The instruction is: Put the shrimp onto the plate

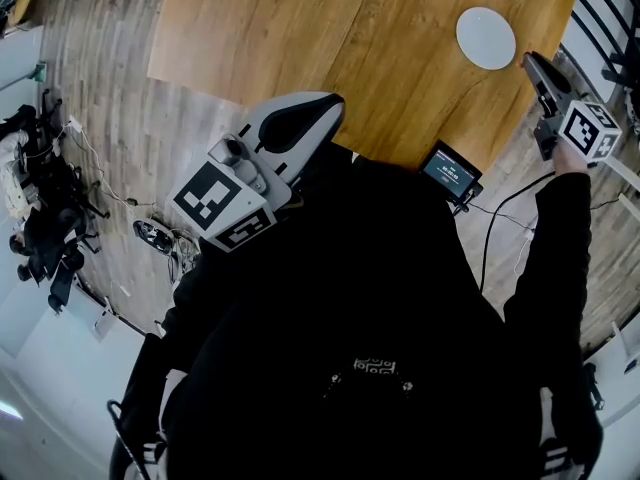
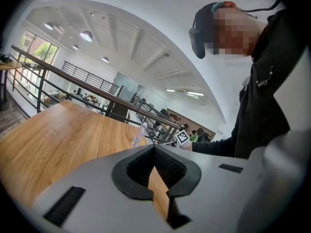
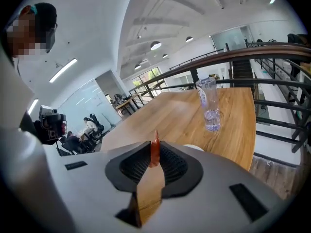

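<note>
Right tool (image 1: 530,63) gripping shrimp (image 3: 154,154), at table (image 1: 400,48) edge

1 shrimp (image 3: 154,152), 1 plate (image 1: 486,37), 1 bottle (image 3: 209,106), 1 table (image 1: 300,28), 1 screen (image 1: 450,171)

Red-orange shrimp (image 3: 155,152), white plate (image 1: 486,37), warm brown table (image 1: 350,48)

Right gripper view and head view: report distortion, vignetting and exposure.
Right gripper view: fisheye bows the railing, corners go black, shrimp and bottle in focus. Head view: plate bright white, nearly blown out; black clothing shows little detail.
</note>
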{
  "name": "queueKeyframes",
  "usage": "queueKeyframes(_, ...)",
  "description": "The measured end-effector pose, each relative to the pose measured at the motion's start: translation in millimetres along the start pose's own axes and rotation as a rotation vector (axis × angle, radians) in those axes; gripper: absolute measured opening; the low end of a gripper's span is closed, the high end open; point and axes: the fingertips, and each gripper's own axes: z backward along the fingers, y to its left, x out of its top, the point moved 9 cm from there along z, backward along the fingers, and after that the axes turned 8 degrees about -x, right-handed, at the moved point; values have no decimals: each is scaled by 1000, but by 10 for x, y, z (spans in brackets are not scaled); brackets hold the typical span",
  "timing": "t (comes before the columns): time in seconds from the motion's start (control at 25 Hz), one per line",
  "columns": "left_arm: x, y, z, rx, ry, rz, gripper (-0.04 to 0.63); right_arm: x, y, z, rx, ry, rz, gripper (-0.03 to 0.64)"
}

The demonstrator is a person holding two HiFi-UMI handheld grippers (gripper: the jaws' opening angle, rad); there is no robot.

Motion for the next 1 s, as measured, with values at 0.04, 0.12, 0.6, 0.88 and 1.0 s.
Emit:
queueKeyframes(0.04,13,33,46,9,-2,5,5,6,-7,-82,-4,17,5,69)
queueKeyframes(0.12,7,54,124,29,-6,15,5,-19,-35,-216,-3,51,8,69)
queueKeyframes(0.6,-121,66,294,81,-22,60,5,-246,-238,-714,-42,237,96,69)
queueKeyframes(0.88,-174,44,314,95,-22,81,5,-383,-340,-932,-90,341,127,69)
queueKeyframes(1.0,-183,33,325,100,-24,87,5,-476,-401,-1090,-108,410,202,69)
